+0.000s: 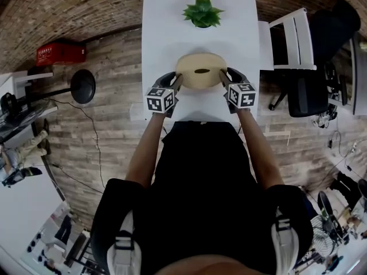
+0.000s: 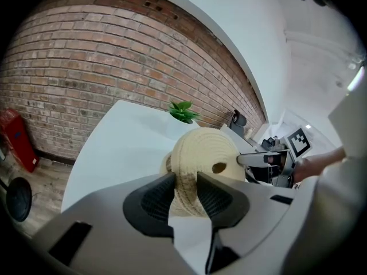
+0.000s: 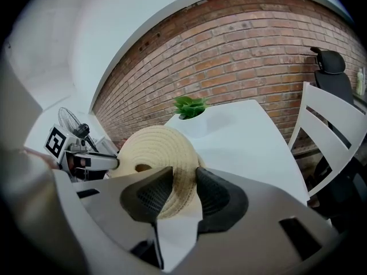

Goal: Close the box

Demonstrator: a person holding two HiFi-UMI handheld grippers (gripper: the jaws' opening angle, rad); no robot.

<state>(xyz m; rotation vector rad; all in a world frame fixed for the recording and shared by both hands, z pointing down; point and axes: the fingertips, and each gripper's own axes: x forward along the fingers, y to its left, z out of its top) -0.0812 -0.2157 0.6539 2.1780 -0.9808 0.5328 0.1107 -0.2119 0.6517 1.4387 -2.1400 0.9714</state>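
Note:
A round, beige woven lid (image 1: 200, 70) with a dark hole in its middle sits over the near part of the white table (image 1: 166, 33). My left gripper (image 1: 175, 83) is shut on the lid's left rim, and my right gripper (image 1: 225, 80) is shut on its right rim. In the left gripper view the lid's edge (image 2: 203, 150) runs between the black pads (image 2: 157, 202), and a sliver of the woven box (image 2: 167, 164) shows behind it. The right gripper view shows the lid (image 3: 155, 148) pinched between the pads (image 3: 213, 198). Most of the box body is hidden under the lid.
A small green potted plant (image 1: 202, 11) stands at the table's far end. A white chair (image 1: 289, 39) and a black office chair (image 1: 312, 90) are to the right. On the floor at left lie a red crate (image 1: 60, 52) and a black round stand (image 1: 83, 86).

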